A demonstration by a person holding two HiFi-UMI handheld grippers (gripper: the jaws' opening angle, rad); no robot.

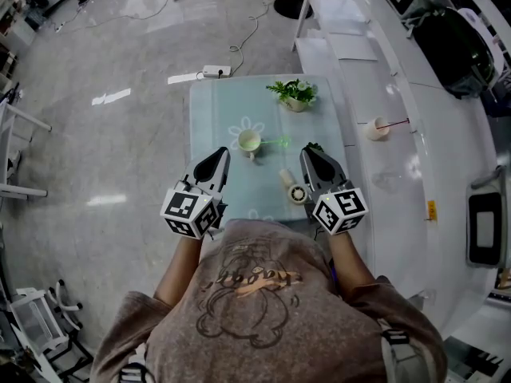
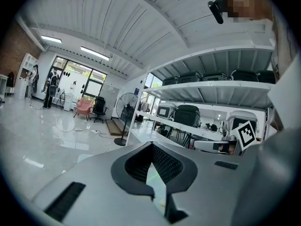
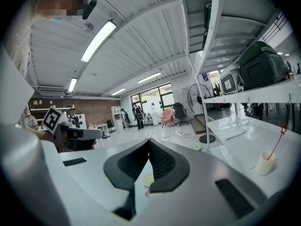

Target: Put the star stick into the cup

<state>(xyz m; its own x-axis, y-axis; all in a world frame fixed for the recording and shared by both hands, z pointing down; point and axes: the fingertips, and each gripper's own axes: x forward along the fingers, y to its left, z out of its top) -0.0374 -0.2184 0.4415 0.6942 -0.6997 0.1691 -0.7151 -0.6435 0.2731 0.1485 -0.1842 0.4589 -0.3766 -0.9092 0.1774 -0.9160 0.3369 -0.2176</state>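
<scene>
A pale yellow-green cup (image 1: 248, 141) stands upright near the middle of the small table (image 1: 211, 106). A green star stick (image 1: 276, 142) lies flat on the cloth just right of the cup. My left gripper (image 1: 223, 152) hovers at the table's near left, its tips close to the cup's left side, jaws shut and holding nothing. My right gripper (image 1: 306, 152) hovers at the near right, also shut and holding nothing. In the right gripper view the cup (image 3: 147, 180) shows through the gap behind the shut jaws (image 3: 149, 141). The left gripper (image 2: 151, 145) looks over the table.
A small potted plant (image 1: 294, 94) stands at the table's far right. A tape roll (image 1: 297, 194) and a small cylinder (image 1: 285, 178) lie by the right gripper. Another cup holding a red star stick (image 1: 377, 128) sits on the white counter (image 1: 399, 190) to the right.
</scene>
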